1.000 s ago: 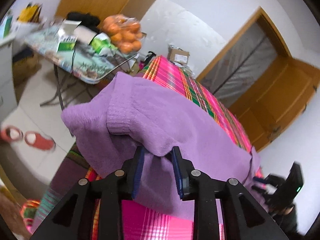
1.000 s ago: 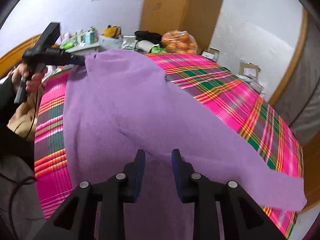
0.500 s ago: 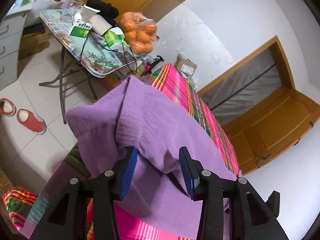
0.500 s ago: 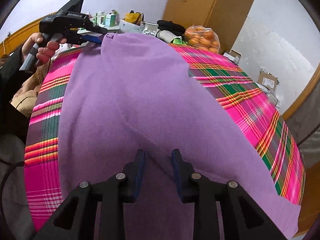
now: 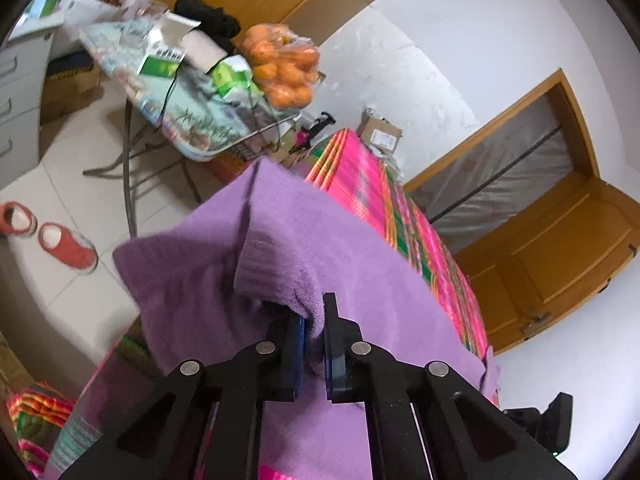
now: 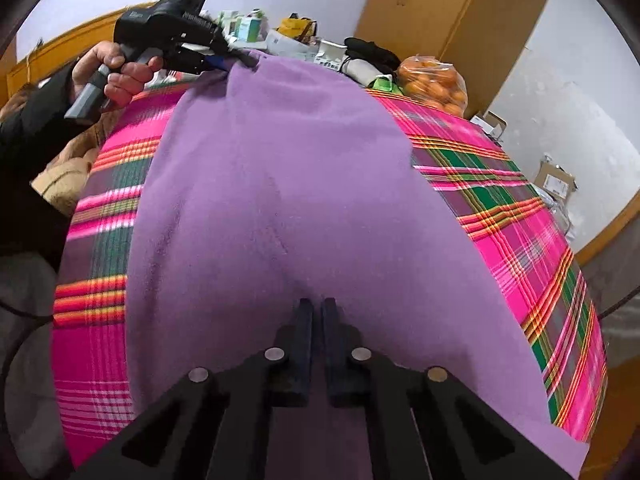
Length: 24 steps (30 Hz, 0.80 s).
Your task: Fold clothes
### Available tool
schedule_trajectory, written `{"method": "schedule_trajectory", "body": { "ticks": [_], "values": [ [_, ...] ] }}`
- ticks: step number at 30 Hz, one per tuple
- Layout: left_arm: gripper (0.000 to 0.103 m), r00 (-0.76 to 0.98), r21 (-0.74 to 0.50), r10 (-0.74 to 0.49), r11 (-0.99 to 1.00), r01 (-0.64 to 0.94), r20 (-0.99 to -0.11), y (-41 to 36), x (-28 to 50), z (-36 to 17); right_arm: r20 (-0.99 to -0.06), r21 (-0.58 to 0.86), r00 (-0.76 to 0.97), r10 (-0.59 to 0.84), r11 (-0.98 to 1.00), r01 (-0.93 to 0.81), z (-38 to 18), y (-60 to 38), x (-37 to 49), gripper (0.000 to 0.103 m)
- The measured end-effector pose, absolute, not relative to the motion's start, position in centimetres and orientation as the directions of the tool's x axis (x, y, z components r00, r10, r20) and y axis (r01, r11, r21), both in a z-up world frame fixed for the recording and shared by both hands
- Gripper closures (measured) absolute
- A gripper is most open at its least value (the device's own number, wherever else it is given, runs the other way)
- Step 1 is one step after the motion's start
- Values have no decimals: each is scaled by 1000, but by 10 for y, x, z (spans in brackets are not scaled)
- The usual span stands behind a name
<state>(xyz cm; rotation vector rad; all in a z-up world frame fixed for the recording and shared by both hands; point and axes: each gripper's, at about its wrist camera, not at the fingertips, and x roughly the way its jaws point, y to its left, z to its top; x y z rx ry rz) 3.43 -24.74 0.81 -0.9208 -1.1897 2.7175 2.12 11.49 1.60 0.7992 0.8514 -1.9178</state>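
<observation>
Garment: purple fleece garment [image 6: 280, 200] lies spread on the plaid blanket [image 6: 500, 208], which serves as landmark below.
Left gripper [image 5: 314, 332]: jaws have just been closing and now pinch a ribbed hem fold of the garment at the blanket's edge toward the cluttered side table [image 5: 188, 120]; cloth sits between the blue pads.
Right gripper [image 6: 316, 320]: jaws have just been closing too; they stand nearly together, puckering the fleece at the blanket's near edge (a small fold between the pads looks likely, though the tips are half sunk in cloth).
Key relation: the garment's long axis runs along the blanket between the two pinches, from the right gripper's end up to the left gripper's end; each gripper holds one end, so neither is nearer to the whole. Bare blanket lies to the right of the garment in the right wrist view.
Next move, judged: lift both ends together and carry one over the other.
Containers: clear plastic bag [image 5: 286, 68] on the side table holds oranges; cardboard box [image 5: 380, 134] beyond the blanket's far corner, contents not visible.
Person: hand [image 6: 116, 76] on the left gripper's grip.
</observation>
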Motion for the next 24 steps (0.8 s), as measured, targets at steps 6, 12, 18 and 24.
{"method": "schedule_trajectory", "body": {
  "ticks": [6,12,18,24],
  "values": [
    [98,-869,-628,237,-771,105,-435,-247,18,63,-683,-231,-494,-538,-483,845,67,135,21,99],
    [98,-893,-608,245,-793,40,-379,-255,23,87,-592,-180,-492,-638,-490,853,111,146,41,99],
    [98,-843,-617,227,-773,148,-488,-280,44,30,-662,-123,-384,-644,-412,903,77,124,66,99],
    [98,-796,-630,233,-744,224,-559,-297,51,-17,-733,-23,-279,-620,-387,922,27,111,76,99]
  ]
}}
